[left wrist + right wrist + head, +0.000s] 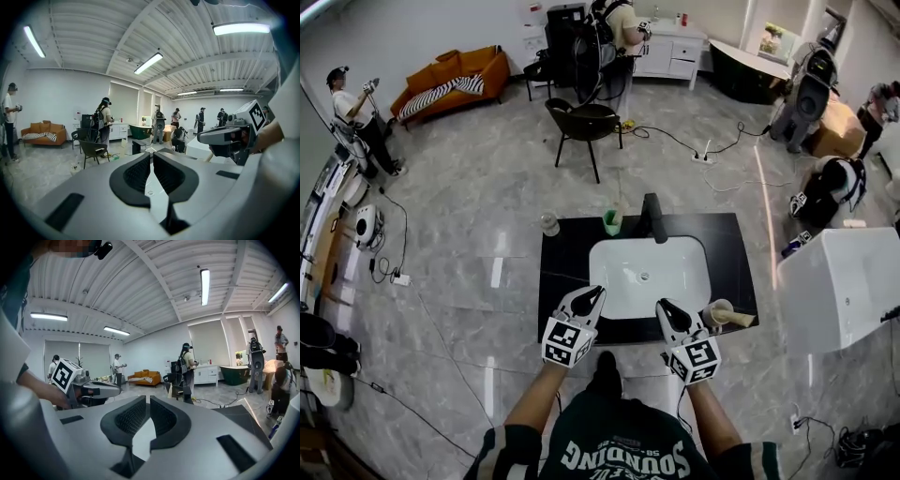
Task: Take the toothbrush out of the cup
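A beige cup (717,311) stands at the front right corner of the black counter (562,281), with a pale toothbrush (742,320) sticking out of it to the right. My right gripper (662,306) hovers just left of that cup over the sink's front rim, jaws together and empty. My left gripper (597,293) hangs over the sink's front left rim, also shut on nothing. In the left gripper view its dark pads (140,173) meet at the tips. The right gripper view shows that gripper's pads (131,418) nearly touching. The cup is hidden in both gripper views.
A white sink (623,281) fills the counter's middle, with a black faucet (652,217) behind it. A green cup (612,222) and a clear cup (549,224) stand along the back edge. A white tub (839,281) sits to the right. A chair (586,122) and several people are farther off.
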`<state>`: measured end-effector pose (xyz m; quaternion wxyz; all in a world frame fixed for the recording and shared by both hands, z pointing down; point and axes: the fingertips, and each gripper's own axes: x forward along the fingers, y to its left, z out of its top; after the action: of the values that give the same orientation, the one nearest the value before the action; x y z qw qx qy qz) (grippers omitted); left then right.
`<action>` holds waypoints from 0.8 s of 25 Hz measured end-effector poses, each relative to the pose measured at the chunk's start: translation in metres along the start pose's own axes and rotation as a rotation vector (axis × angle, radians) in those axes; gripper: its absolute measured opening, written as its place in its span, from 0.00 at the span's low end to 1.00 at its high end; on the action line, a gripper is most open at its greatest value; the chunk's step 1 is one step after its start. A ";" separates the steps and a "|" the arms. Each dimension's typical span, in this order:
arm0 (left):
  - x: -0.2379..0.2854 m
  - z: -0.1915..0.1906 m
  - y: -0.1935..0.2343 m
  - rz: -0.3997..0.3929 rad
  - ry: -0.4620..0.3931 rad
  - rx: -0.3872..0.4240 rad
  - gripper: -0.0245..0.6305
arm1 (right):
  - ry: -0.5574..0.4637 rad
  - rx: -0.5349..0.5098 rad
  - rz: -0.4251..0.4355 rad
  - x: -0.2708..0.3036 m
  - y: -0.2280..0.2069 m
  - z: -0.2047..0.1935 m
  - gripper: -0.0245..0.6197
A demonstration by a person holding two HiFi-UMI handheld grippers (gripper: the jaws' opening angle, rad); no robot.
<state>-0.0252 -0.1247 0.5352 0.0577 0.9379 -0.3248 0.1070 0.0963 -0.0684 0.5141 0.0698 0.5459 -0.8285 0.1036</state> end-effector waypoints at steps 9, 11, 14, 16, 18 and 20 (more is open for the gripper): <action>0.037 -0.002 0.063 -0.040 0.021 0.008 0.06 | 0.007 0.010 -0.039 0.068 -0.010 0.012 0.10; 0.044 -0.003 0.071 -0.051 0.025 0.009 0.06 | 0.011 0.009 -0.044 0.077 -0.010 0.012 0.10; 0.056 0.000 0.081 -0.062 0.027 0.005 0.09 | 0.012 0.005 -0.055 0.087 -0.016 0.017 0.10; 0.066 0.004 0.088 -0.064 0.029 0.008 0.12 | 0.003 0.003 -0.066 0.092 -0.023 0.025 0.10; 0.076 0.006 0.093 -0.065 0.033 0.011 0.16 | -0.004 0.004 -0.075 0.096 -0.031 0.029 0.10; 0.085 0.004 0.098 -0.069 0.038 0.012 0.18 | -0.004 0.004 -0.080 0.100 -0.037 0.029 0.10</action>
<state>-0.0204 -0.2523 0.5549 0.0617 0.9467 -0.2906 0.1247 0.0909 -0.1789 0.5126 0.0713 0.5787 -0.8060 0.1014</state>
